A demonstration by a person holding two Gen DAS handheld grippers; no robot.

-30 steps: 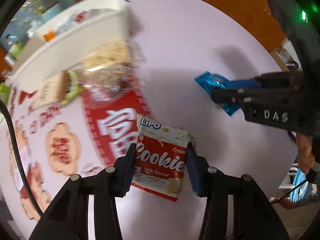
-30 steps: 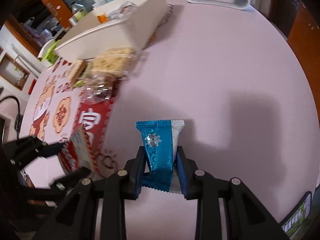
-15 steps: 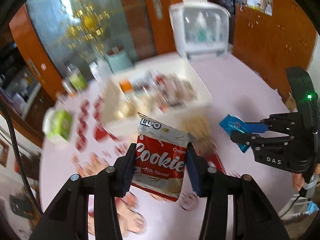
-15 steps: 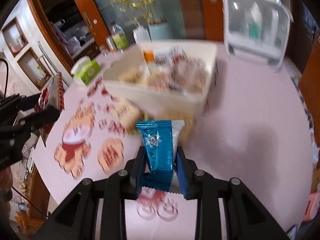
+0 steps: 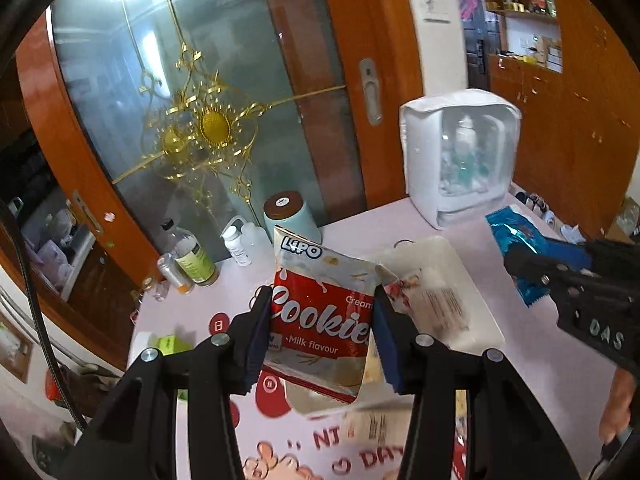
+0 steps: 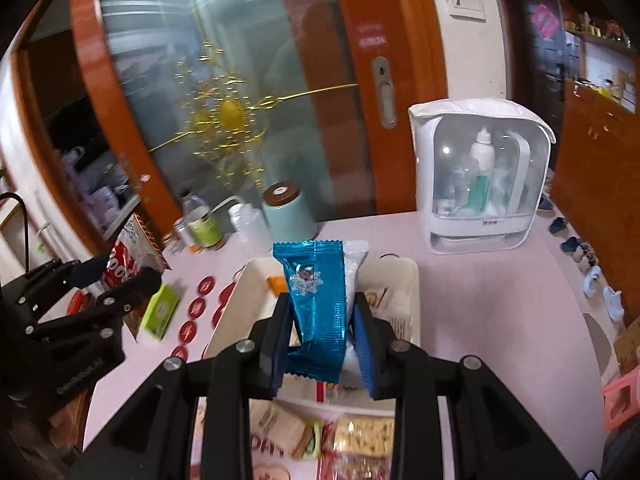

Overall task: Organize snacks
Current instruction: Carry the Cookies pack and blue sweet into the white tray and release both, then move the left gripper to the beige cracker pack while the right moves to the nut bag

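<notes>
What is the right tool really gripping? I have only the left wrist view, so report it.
Observer: The right tool is shut on a shiny blue foil snack packet, and a white wrapper is pinched beside it.
Operator: Tell me what's inside the box ahead.
Observer: The open white rectangular plastic box holds a small orange item near its far left corner.
Operator: List the loose snacks.
Observer: A clear-wrapped sandwich-cracker pack and a clear pack of pale yellow pieces lie in front of the box.
</notes>
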